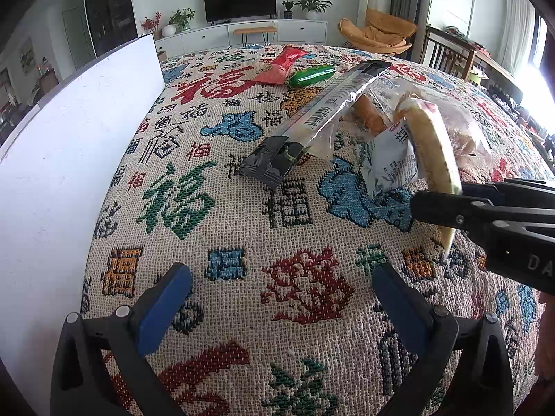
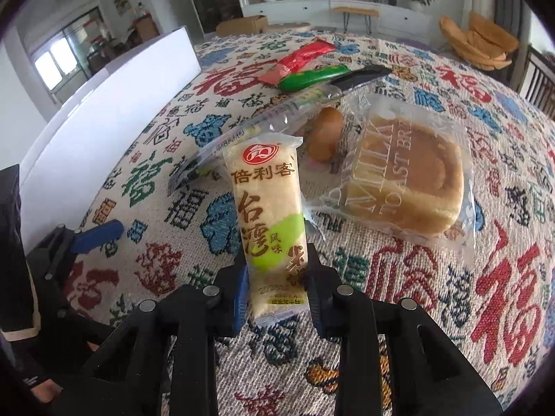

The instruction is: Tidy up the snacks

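- The right gripper (image 2: 275, 298) is clamping its blue pads on the lower end of a pale rice cracker pack (image 2: 269, 222), which is standing nearly upright at the centre of the right wrist view, lifted off the cloth.
- The left gripper (image 1: 282, 298) is hanging over the cloth at the bottom of its own view with its fingers spread wide and nothing between them.
- In the left view the right gripper (image 1: 447, 208) is reaching in from the right edge, with the cracker pack (image 1: 430, 149) seen edge-on.
- Just behind the held pack, a bread bun in a clear wrapper (image 2: 406, 176) is lying to the right of centre.
- A small brown roll (image 2: 324, 135) is sitting between the bun and a long silver and black stick pack (image 1: 319, 118), which is propped up on the heap.
- Farther up, a green packet (image 2: 312, 78) is lying against a red packet (image 2: 301, 59).
- Everything is resting on a woven tablecloth (image 1: 242, 312) covered with coloured characters.
- A white board (image 1: 69, 159) is standing along the left side.
- In the upper background a television (image 1: 240, 0) is sitting on a white cabinet (image 1: 242, 33), with an orange chair (image 1: 378, 33) in the upper right.
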